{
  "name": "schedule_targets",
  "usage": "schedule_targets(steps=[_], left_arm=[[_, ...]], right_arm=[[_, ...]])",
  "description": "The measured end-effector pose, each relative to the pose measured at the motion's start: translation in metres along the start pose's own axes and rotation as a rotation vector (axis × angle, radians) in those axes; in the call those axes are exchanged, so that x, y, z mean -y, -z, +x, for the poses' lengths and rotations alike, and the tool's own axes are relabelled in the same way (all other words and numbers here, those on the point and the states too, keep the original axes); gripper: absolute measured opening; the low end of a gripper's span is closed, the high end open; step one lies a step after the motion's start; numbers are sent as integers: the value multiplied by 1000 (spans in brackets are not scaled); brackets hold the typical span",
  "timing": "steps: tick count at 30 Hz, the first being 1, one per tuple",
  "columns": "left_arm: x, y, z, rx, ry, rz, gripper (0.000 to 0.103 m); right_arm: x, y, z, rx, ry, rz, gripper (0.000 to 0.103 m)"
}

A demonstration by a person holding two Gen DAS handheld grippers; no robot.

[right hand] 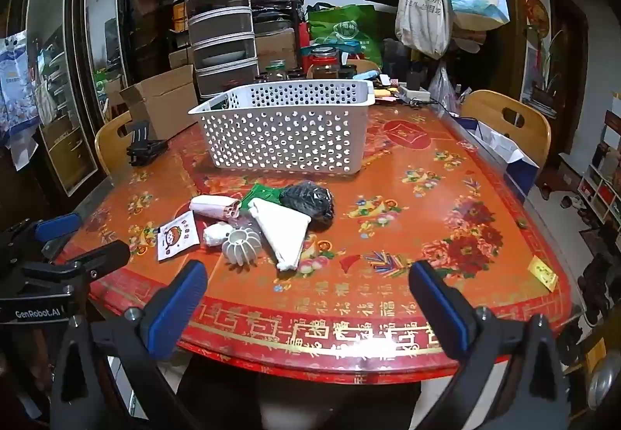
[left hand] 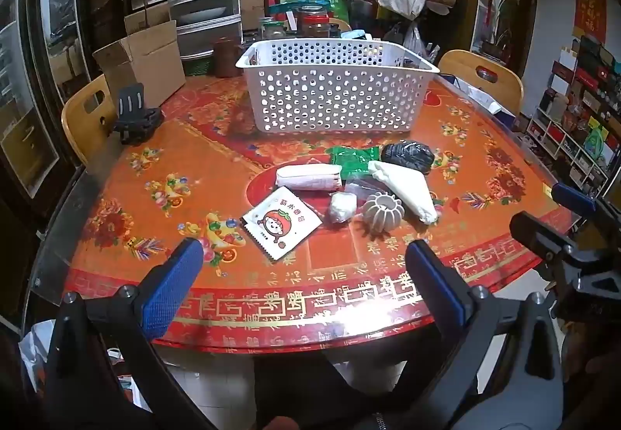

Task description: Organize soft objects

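A cluttered room in a lived-in home, likely a dining area doubling as storage. Directly ahead of the grippers is a round table (right hand: pixel 446 197) under a red and orange floral cover with gold Chinese characters. Wooden chairs (right hand: pixel 508 119) stand at its far sides. Beyond it are stacked plastic drawers (right hand: pixel 221 30), cardboard boxes (right hand: pixel 163 96), glass jars (right hand: pixel 324 61) and hanging tote bags (right hand: pixel 423 11). To the far right, a low shelf (left hand: pixel 574 119) holds packed goods beneath a red wall hanging (left hand: pixel 590 7).
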State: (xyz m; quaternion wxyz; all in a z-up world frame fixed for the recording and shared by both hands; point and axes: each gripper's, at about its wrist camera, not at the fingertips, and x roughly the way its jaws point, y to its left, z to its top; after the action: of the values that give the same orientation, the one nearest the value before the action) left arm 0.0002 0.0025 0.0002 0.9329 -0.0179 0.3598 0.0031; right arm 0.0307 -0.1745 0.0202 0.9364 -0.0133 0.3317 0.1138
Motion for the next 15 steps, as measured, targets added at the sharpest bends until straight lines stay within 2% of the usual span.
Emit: schedule_targets(steps=[1,8,15], left_arm=[[2,0,0,3,-23,29,103],[8,-4,-3,28,-27,34,103],[2,-3,-14,35,-20,10,103]], right_arm=[[1,0,0,-4,5,-2,103],[-2,1,-2,1,-6,0,103],[-8,4,2,-4,-7,-3,103]])
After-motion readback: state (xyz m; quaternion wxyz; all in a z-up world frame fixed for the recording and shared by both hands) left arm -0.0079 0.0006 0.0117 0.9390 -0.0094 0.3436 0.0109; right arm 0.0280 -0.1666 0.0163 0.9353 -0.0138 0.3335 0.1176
